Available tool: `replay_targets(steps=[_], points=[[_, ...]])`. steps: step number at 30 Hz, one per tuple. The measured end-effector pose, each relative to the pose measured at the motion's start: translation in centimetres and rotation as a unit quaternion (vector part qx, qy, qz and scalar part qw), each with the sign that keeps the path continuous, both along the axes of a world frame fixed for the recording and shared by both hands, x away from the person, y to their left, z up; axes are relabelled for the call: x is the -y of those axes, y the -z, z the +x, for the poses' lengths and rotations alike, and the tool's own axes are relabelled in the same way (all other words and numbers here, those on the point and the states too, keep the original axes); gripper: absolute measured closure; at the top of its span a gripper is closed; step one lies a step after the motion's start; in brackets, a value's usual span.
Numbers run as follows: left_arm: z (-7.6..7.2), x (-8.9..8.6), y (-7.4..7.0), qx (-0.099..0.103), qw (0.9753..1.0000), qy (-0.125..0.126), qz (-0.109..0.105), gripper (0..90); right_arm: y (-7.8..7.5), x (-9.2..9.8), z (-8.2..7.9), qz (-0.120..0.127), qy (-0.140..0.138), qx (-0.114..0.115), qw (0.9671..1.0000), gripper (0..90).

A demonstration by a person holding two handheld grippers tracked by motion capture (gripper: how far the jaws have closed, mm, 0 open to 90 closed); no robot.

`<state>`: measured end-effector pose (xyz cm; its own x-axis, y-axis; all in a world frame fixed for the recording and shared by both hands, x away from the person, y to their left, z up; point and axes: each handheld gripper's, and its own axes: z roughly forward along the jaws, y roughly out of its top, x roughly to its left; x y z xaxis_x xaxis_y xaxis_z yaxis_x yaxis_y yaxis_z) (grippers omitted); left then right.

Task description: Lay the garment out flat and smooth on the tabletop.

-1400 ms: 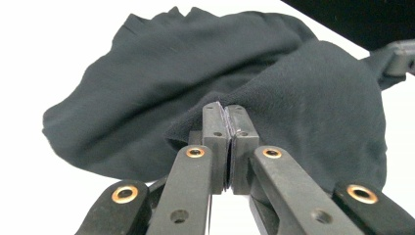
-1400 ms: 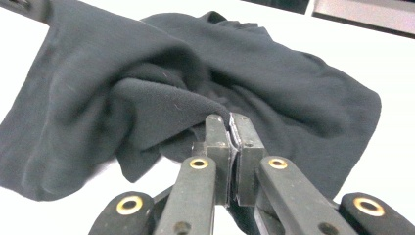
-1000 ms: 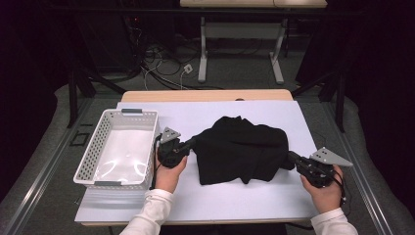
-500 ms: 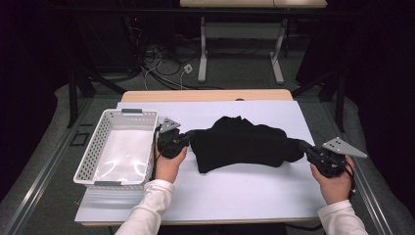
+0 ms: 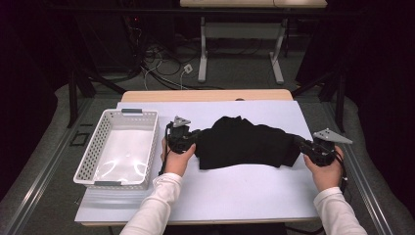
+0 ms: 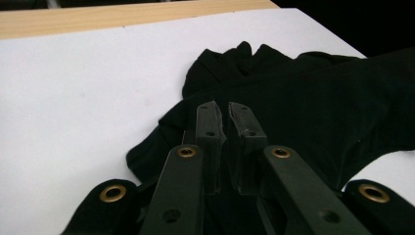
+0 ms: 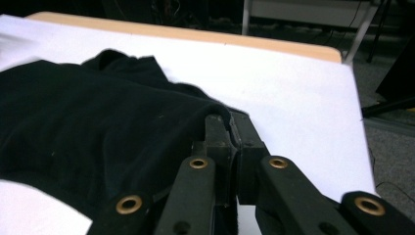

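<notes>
At opposite ends of the black garment (image 5: 244, 142), the left gripper (image 5: 192, 139) and right gripper (image 5: 302, 145) each pinch its cloth.

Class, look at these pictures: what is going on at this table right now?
A person holds a claw in each hand and has a black garment stretched between them on the white table cover. The left claw is shut on the garment's left edge, and the right claw is shut on its right edge. The cloth lies spread out but rumpled, not folded. A white perforated basket sits to the left, with nothing in it.
</notes>
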<state>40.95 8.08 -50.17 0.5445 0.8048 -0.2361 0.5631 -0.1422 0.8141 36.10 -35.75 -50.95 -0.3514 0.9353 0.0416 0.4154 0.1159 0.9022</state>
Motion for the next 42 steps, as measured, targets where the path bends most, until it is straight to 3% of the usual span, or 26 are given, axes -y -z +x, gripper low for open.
replay_targets(steps=[5, 13, 18, 22, 27, 30, 33, 39, 42], points=[[-0.6, 0.1, 0.4, -0.002, 1.0000, 0.002, 0.000, 77.2, 0.4, -0.6, 0.0, -0.011, -0.007, -0.005, 0.9999, 79.7], [-1.9, -0.3, 0.8, 0.002, 1.0000, 0.004, -0.007, 55.9, -0.1, -1.4, -1.0, -0.032, -0.006, 0.022, 0.9992, 59.6], [-3.0, -0.4, 1.1, 0.001, 0.9999, 0.012, 0.000, 45.3, -0.2, -1.8, -2.0, -0.028, -0.012, 0.027, 0.9992, 53.5], [-3.8, -0.5, 1.9, -0.004, 0.9997, 0.021, 0.007, 41.4, 0.4, -2.1, -2.5, -0.024, -0.022, 0.010, 0.9994, 49.8], [-4.6, -0.5, 2.9, -0.011, 0.9996, 0.028, -0.003, 40.8, 1.4, -2.6, -3.0, -0.031, -0.035, -0.009, 0.9989, 47.1], [-4.9, -0.3, 3.4, -0.018, 0.9993, 0.033, 0.008, 40.7, 2.3, -3.1, -3.5, -0.042, -0.048, -0.022, 0.9977, 46.7], [-5.3, -0.3, 3.7, -0.022, 0.9991, 0.037, 0.004, 39.7, 3.4, -3.3, -4.0, -0.057, -0.058, -0.035, 0.9961, 46.2], [-5.8, -0.4, 4.1, -0.026, 0.9991, 0.035, -0.004, 39.7, 4.7, -3.0, -4.3, -0.079, -0.056, -0.052, 0.9939, 47.5], [-5.9, -0.4, 4.4, -0.030, 0.9989, 0.035, -0.001, 39.7, 4.9, -2.9, -4.2, -0.076, -0.055, -0.062, 0.9936, 51.1]])
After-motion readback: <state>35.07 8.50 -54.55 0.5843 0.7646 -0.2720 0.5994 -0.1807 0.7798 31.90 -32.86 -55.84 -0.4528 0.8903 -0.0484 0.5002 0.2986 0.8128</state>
